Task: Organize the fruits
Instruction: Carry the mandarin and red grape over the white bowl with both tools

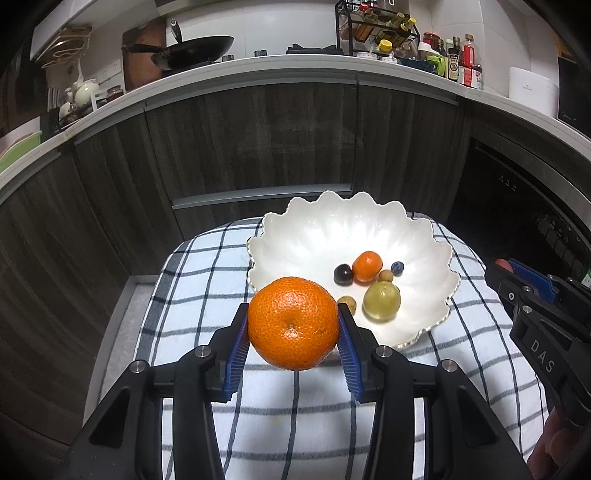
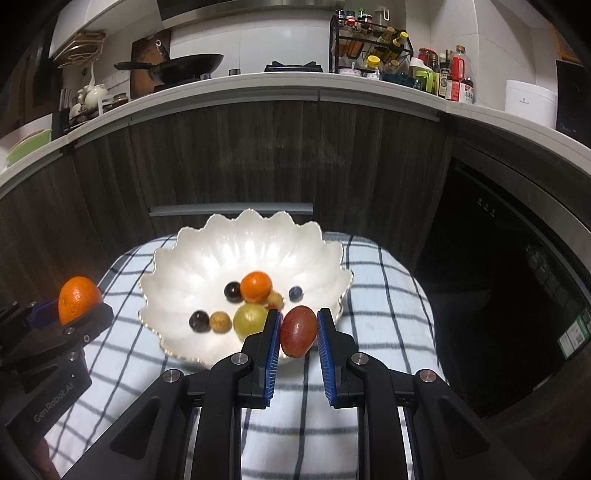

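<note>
My left gripper (image 1: pixel 293 325) is shut on a large orange (image 1: pixel 293 323), held just in front of the near rim of the white scalloped bowl (image 1: pixel 332 229). My right gripper (image 2: pixel 298 326) is shut on a small reddish-brown oval fruit (image 2: pixel 298 331) above the bowl's (image 2: pixel 184 254) near edge. Inside the bowl lie a small orange (image 2: pixel 256 286), a yellow-green grape (image 2: pixel 249 319), dark round fruits (image 2: pixel 232 291), tan round fruits (image 2: pixel 218 322) and a blueberry (image 2: pixel 295 293). In the right wrist view the left gripper (image 2: pixel 83 314) appears at the far left with its orange (image 2: pixel 79 300); the left wrist view has the right gripper (image 1: pixel 517 277) at the right edge.
The bowl rests on a white cloth with dark checks (image 1: pixel 192 302) over a rounded seat. Dark wood cabinets (image 1: pixel 258 140) stand behind it, topped by a counter (image 1: pixel 295 66) with a wok (image 1: pixel 195 50), a spice rack (image 1: pixel 376 29) and bottles. A dark appliance (image 2: pixel 498 277) stands at the right.
</note>
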The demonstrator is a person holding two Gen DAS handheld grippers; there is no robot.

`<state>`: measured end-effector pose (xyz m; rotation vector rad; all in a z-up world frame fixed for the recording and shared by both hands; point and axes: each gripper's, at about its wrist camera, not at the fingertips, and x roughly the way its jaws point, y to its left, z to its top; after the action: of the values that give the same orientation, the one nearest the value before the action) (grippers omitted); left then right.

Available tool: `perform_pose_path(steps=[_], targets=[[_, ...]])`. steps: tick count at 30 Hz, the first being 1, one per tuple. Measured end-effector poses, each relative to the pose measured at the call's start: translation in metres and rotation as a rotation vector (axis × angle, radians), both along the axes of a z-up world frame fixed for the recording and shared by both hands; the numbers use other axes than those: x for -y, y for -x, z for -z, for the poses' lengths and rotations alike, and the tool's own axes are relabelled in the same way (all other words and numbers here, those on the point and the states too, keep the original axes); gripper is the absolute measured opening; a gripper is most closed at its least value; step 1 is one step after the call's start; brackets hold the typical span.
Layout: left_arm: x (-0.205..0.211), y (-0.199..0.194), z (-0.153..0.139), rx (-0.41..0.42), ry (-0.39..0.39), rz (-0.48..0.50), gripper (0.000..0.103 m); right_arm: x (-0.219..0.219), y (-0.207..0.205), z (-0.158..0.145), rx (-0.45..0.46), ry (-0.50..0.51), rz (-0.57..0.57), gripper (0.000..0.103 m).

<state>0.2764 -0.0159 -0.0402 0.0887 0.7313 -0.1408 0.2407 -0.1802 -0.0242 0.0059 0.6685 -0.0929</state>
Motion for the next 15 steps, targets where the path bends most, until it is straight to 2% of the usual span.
perform_pose_path(steps=[15], targets=[[0.001,-0.052,-0.001,-0.007,0.011,0.007,0.044,0.012,-0.048,0.000,-0.008,-0.003,0.021,0.021]])
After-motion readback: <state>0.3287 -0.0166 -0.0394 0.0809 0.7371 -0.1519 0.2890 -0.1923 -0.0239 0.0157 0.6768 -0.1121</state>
